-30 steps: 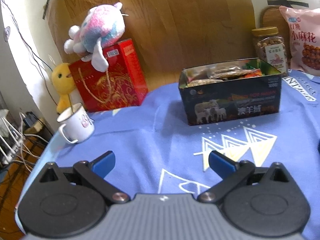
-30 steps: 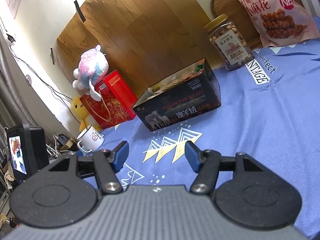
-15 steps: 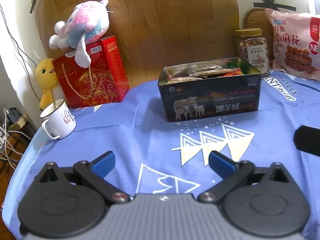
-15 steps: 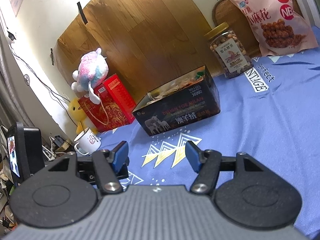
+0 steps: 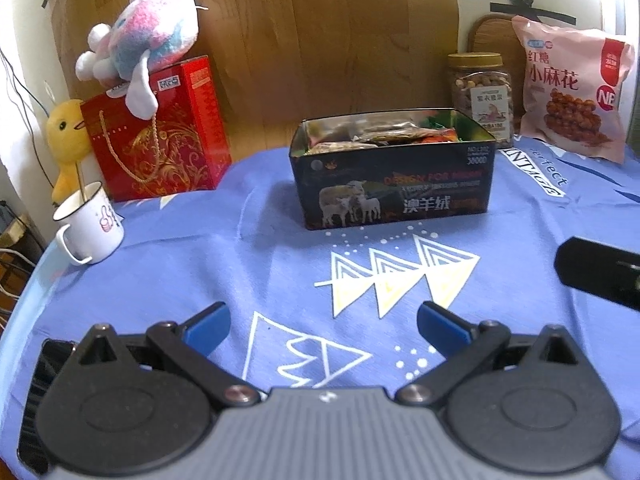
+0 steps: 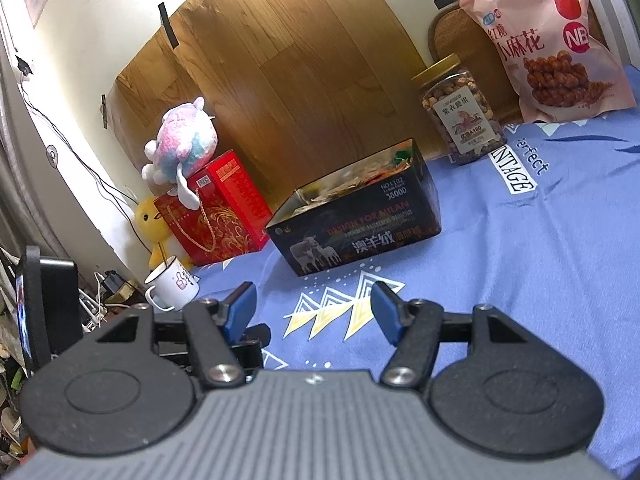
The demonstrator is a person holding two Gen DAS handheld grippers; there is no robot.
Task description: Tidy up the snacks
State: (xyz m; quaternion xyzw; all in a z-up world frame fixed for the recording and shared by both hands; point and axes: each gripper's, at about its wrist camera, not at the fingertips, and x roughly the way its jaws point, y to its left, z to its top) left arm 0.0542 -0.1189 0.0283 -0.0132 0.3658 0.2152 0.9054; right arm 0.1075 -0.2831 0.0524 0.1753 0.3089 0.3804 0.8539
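Both claws drifted, dark snack box (image 5: 394, 184) open, packets inside

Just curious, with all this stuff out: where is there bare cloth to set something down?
The blue cloth lies bare between the black box and the open fingers, and rightward below the jar and pink bag. The back left, around the mug and red box, is crowded.

left hand-held gripper (image 5: 322, 324) | black linkages, blue pads (image 5: 206, 326) | grey ribbed body (silver pivot screws)
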